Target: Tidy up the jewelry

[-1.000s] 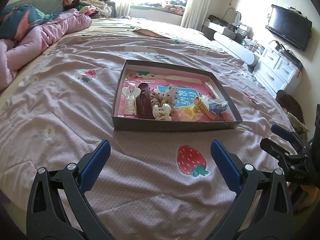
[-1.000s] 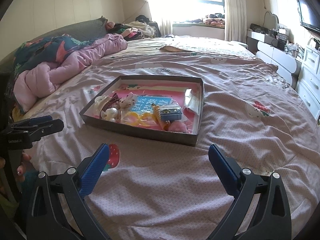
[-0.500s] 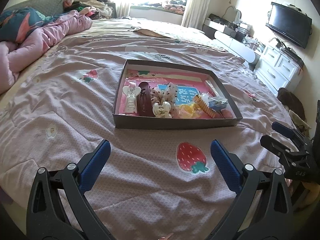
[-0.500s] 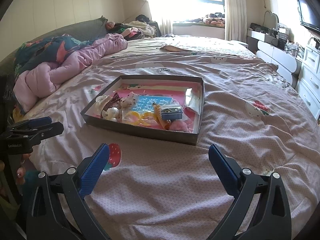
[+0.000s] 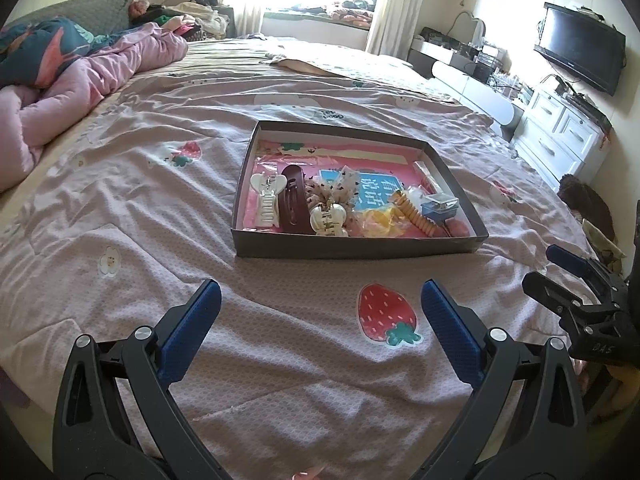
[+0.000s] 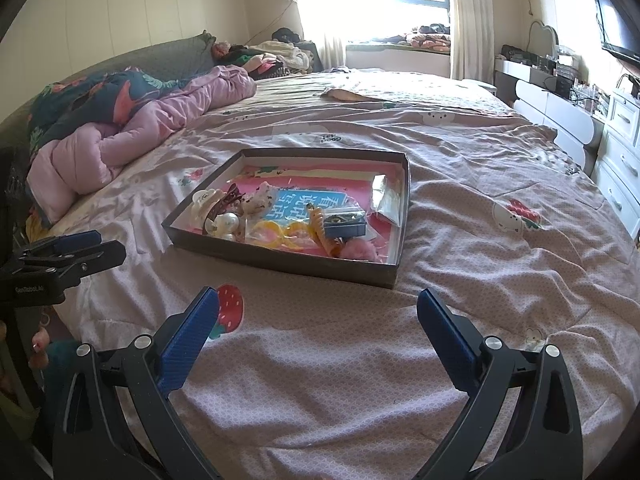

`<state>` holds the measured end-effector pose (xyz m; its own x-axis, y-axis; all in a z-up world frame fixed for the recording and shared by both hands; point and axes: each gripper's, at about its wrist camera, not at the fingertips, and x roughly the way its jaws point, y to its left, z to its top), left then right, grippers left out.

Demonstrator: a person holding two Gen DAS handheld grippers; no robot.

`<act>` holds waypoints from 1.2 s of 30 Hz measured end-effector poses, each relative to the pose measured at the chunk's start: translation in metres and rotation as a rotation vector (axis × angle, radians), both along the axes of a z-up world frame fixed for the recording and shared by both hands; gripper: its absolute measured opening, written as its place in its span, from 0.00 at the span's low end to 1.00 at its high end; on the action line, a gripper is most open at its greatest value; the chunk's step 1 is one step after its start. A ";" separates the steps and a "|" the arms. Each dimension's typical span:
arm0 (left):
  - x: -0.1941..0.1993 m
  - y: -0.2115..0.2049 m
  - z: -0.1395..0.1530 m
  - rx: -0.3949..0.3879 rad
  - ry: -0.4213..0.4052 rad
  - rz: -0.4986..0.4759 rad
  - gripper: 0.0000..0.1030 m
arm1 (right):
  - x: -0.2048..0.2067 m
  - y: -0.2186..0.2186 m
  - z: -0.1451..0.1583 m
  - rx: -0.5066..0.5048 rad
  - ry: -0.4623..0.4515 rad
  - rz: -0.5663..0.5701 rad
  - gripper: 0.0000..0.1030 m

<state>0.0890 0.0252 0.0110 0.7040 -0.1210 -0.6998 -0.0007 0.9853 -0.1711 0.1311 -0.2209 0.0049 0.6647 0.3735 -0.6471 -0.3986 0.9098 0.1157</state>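
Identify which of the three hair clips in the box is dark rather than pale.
The long maroon clip, lying between the white claw clip and the smaller cream claw clip; both others are pale.

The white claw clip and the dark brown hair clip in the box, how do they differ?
The white claw clip is pale with visible teeth and a heart-shaped top; the dark brown hair clip is a smooth, glossy, elongated oval. The white one lies nearest the box's left wall, the brown one just right of it. Both lie lengthwise, side by side.
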 end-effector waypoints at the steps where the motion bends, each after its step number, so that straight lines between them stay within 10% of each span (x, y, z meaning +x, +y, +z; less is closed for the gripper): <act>1: 0.000 0.000 0.000 0.000 0.000 -0.001 0.89 | 0.000 0.000 0.000 -0.001 -0.001 0.000 0.94; 36: -0.002 -0.002 0.002 0.019 0.002 0.007 0.89 | 0.000 -0.001 0.000 0.000 -0.005 -0.002 0.94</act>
<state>0.0872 0.0236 0.0129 0.7032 -0.1028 -0.7035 -0.0077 0.9883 -0.1521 0.1307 -0.2223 0.0054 0.6684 0.3722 -0.6440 -0.3977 0.9105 0.1134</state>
